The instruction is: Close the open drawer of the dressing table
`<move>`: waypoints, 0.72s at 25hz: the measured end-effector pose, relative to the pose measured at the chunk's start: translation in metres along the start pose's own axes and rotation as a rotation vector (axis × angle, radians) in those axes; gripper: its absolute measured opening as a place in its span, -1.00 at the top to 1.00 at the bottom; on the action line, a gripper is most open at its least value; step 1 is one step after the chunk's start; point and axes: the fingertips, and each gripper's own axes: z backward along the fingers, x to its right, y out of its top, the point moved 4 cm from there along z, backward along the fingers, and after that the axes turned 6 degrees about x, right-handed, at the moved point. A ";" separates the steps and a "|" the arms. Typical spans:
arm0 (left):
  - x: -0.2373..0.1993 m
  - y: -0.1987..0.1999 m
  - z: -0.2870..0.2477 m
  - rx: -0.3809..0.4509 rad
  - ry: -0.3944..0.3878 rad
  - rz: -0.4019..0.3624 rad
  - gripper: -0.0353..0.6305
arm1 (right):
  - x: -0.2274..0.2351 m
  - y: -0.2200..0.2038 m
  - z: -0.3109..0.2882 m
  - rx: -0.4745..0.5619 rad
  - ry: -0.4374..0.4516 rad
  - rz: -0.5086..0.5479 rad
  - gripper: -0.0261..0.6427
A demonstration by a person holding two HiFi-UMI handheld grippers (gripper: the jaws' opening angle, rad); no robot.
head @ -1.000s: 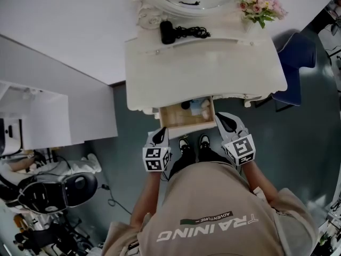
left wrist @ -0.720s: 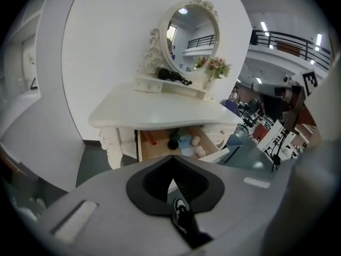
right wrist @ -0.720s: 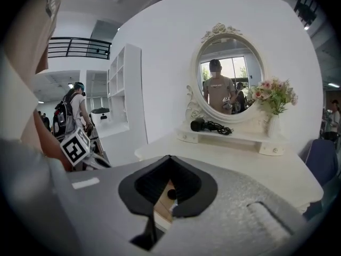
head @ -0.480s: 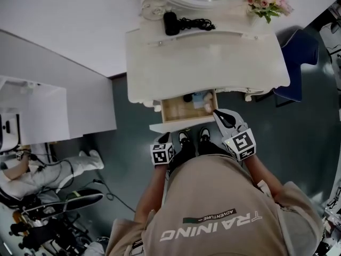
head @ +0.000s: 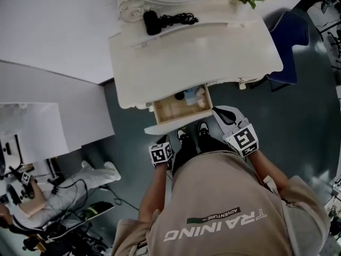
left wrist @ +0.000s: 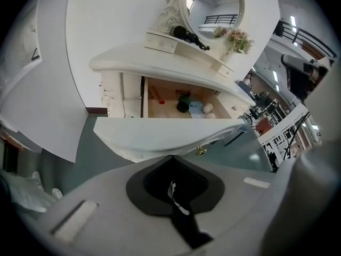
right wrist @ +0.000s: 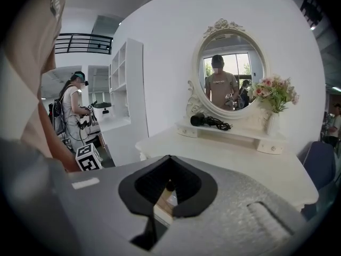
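Observation:
The white dressing table [head: 202,52] has its drawer [head: 181,110] pulled out, with small items inside [left wrist: 184,105]. The drawer front [left wrist: 160,135] carries a small gold handle [left wrist: 201,151]. My left gripper [head: 163,139] is shut and sits low, just below the drawer front's left end. In the left gripper view the left gripper [left wrist: 170,156] has its tip right at the front's lower edge; contact cannot be told. My right gripper [head: 216,111] is shut, beside the drawer's right corner. In the right gripper view the right gripper [right wrist: 168,156] points over the table top [right wrist: 234,159].
A round mirror [right wrist: 229,73], a black hair dryer with cord [head: 160,21] and a flower vase [right wrist: 274,95] stand at the table's back. A blue chair [head: 290,47] is at the right, a white shelf unit [head: 32,127] at the left. The person's feet [head: 192,135] are under the drawer.
My left gripper has dropped lower and back from the drawer front's left corner. The right gripper stays by the right corner. The drawer looks as far out as before.

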 end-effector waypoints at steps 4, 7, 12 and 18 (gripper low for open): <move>-0.003 -0.004 -0.011 -0.023 0.007 0.018 0.84 | 0.003 -0.007 0.005 -0.003 -0.020 -0.025 0.92; -0.001 -0.002 -0.012 -0.037 -0.001 0.005 0.84 | 0.001 -0.008 0.006 -0.005 -0.026 -0.019 0.92; -0.003 0.002 -0.014 -0.056 -0.020 0.027 0.84 | 0.002 -0.004 0.005 -0.001 -0.041 -0.031 0.92; -0.006 0.010 -0.020 -0.078 -0.031 -0.008 0.84 | 0.007 -0.009 0.007 -0.009 -0.069 -0.044 0.92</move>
